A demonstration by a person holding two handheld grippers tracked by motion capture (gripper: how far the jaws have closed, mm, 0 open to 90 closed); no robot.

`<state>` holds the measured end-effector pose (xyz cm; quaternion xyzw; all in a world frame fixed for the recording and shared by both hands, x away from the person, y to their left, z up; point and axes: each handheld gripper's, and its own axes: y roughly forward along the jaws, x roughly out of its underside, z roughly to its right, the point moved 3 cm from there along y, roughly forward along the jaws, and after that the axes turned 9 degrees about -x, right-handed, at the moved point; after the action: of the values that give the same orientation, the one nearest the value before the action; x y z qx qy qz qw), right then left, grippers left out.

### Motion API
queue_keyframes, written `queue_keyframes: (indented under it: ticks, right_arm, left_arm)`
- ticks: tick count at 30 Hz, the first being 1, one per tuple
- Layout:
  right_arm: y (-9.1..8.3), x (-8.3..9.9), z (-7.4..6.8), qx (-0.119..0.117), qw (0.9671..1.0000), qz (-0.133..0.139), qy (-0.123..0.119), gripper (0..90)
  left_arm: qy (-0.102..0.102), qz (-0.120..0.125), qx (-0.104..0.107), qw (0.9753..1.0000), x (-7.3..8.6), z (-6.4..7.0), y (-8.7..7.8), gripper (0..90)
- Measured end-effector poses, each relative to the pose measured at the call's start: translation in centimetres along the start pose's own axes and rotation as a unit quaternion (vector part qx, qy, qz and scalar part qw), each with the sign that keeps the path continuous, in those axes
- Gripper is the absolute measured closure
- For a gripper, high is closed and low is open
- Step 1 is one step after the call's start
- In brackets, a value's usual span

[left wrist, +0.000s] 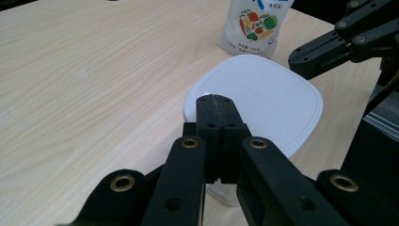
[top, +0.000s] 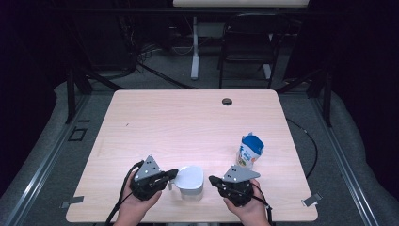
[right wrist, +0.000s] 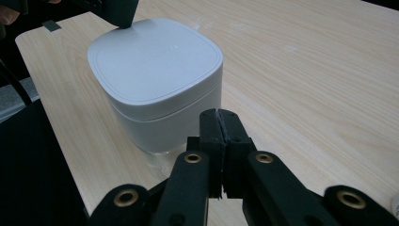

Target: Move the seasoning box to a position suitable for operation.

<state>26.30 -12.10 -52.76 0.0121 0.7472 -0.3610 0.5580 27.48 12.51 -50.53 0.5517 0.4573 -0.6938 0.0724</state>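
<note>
A white square container with a lid (top: 191, 179) (left wrist: 256, 101) (right wrist: 157, 80) stands near the table's front edge, between my two grippers. My left gripper (top: 174, 173) (left wrist: 215, 100) is shut, its tips at the lid's left edge. On the container's other side my right gripper (top: 212, 179) (right wrist: 219, 114) is shut too, tips just short of its wall, holding nothing. A white pouch with a blue top and fruit print (top: 249, 150) (left wrist: 254, 26) stands upright behind the right gripper.
The light wood table (top: 188, 122) has a cable hole (top: 227, 101) near its far edge. Beyond it are a black chair (top: 248, 40) and a white desk leg (top: 195, 47). Tape marks sit at the front corners.
</note>
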Motion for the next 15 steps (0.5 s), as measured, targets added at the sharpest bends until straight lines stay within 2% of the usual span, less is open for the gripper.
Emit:
queue_keyframes:
  ticks: [15]
  right_arm:
    - [0.74, 0.16, -0.67, -0.019, 0.9997, -0.010, -0.008, 89.6]
  left_arm:
    - [-0.002, 0.001, 0.000, 1.0000, 0.06, -0.03, 0.00, 90.0]
